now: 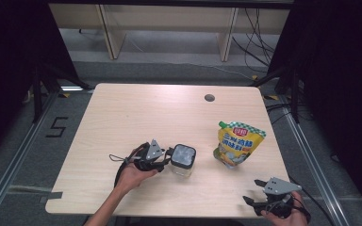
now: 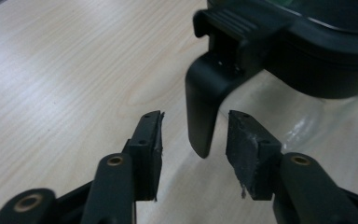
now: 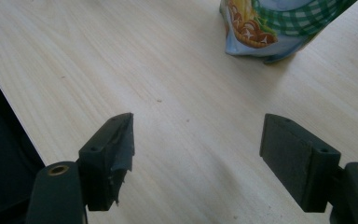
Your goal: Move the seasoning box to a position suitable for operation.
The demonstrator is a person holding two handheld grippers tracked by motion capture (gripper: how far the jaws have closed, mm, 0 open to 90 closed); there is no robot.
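A clear jar [image 1: 183, 160] with a black lid [image 2: 307, 42] stands on the wooden table [image 1: 136, 113], left of middle near the front. Its black clip latch [image 2: 203, 102] hangs down the side that faces my left gripper [image 1: 168, 159]. That gripper [image 2: 195, 135] is open, and the latch's tip sits between its pads with a gap on each side. A yellow seasoning pouch [image 1: 238, 143] with a green checked top stands to the right of the jar. My right gripper [image 1: 248, 200] is open over the front right corner, and in the right gripper view it [image 3: 196, 135] holds nothing, with the pouch [image 3: 279, 23] farther ahead.
A round cable hole [image 1: 209, 98] lies near the table's far edge. The table's front edge runs just left of the right gripper's jaws. Dark curtains stand at both sides, and a "5" mark [image 1: 57, 127] is on the floor at the left.
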